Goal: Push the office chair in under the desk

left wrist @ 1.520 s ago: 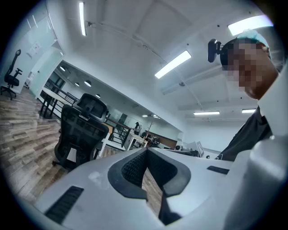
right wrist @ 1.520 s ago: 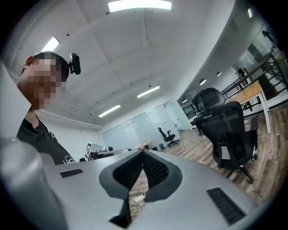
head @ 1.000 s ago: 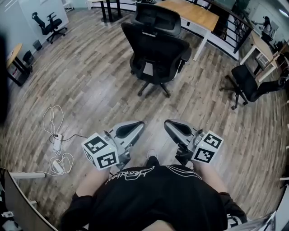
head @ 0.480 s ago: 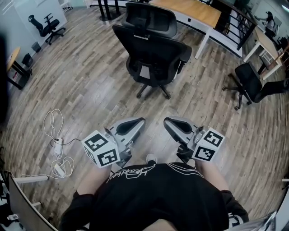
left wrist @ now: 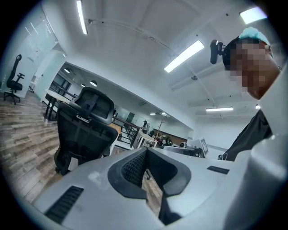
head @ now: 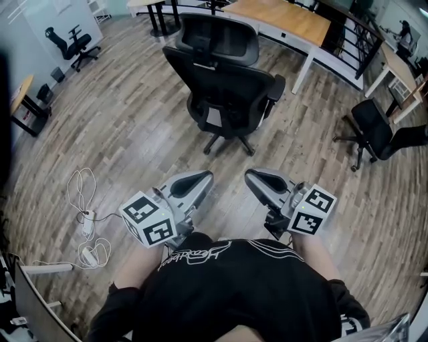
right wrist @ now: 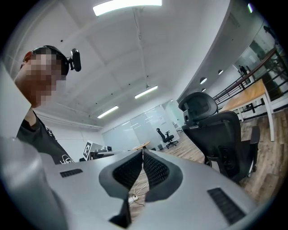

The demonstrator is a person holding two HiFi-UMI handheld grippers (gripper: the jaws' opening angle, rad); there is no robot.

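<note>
Wooden floor [head: 120, 133] lies ahead of our fingers [left wrist: 133, 169]. We hold the left gripper [head: 202, 178] and right gripper [head: 251, 176] closed and empty. The office chair [head: 224, 87] stands well beyond them, untouched, short of the bench [head: 287, 20]. All pushing remains.

The person wears a black short-sleeved T-shirt [head: 234, 290] with a white script logo [head: 197, 254] and thin white curved lines across the chest. A small black camera [right wrist: 75, 60] sits at the side of the head.

The left hand-held gripper [head: 208, 176] and the right hand-held gripper [head: 248, 176] have smooth pale grey shells that taper towards the tips. Their pads [left wrist: 134, 168] are black and finely ribbed, and dark slotted vents [left wrist: 63, 204] sit further back. A white left marker cube [head: 148, 220] and a white right marker cube [head: 311, 212] carry black square patterns.
</note>
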